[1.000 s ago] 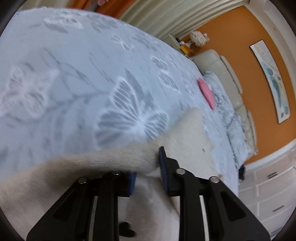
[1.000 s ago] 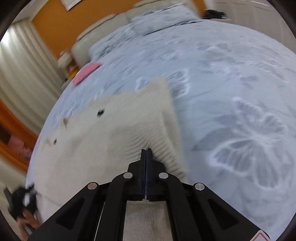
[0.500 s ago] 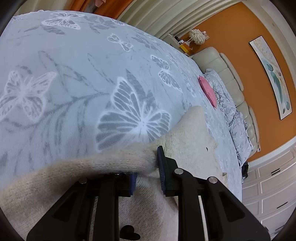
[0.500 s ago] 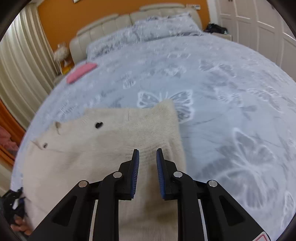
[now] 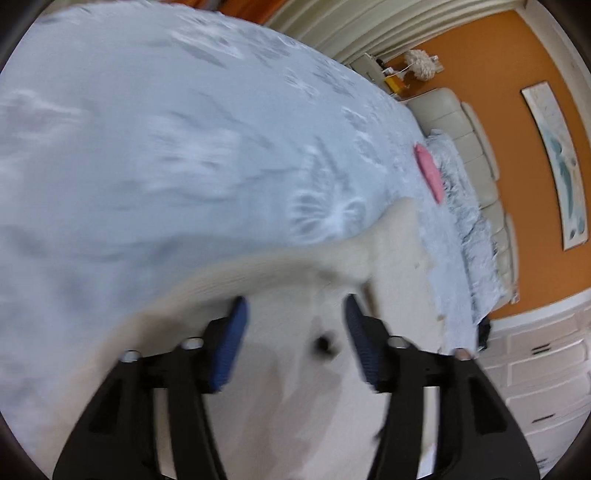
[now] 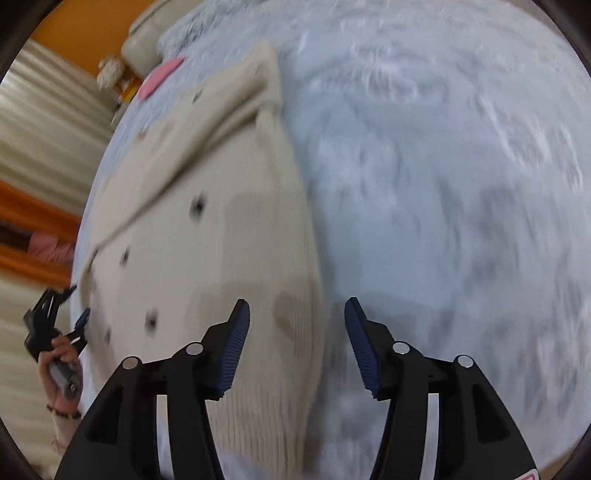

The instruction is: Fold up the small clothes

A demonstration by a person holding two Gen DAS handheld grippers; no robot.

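Left claw (image 5: 293,332): jaws spread, have just been opening. Nothing pinched. The cream knit sweater (image 5: 388,280) lies flat under and between the blue pads (image 5: 231,343), not pressed by them. A dark button (image 5: 324,344) shows in the gap between the pads.

Right claw (image 6: 297,336): jaws also spread, just been opening, nothing gripped. Its left pad (image 6: 232,350) sits over the ribbed edge of the sweater (image 6: 207,206); its right pad is over the bare bedspread (image 6: 443,184). The sweater's right edge runs up between the two pads.

Sweater is on the bed, spread flat on the pale grey-blue bedspread with white butterfly print. In the right wrist view one panel is folded over diagonally near the far end, and several dark buttons dot the front. Both views are motion-blurred, so fine detail is unreliable.

At the left edge of the right wrist view: the person's left hand (image 6: 61,363) holds the handle of the other claw just beside the sweater's left edge, with a bracelet at the wrist.

Farther out: a pink item (image 5: 428,177) lies on the bedspread beyond the sweater, near the pillows (image 5: 461,192). Behind it, a cream padded headboard (image 5: 476,155), then an orange wall with a framed picture (image 5: 557,162). A nightstand with small objects (image 5: 399,74) stands by the pleated curtains (image 5: 369,29). White drawers (image 5: 535,369) are at the right edge.
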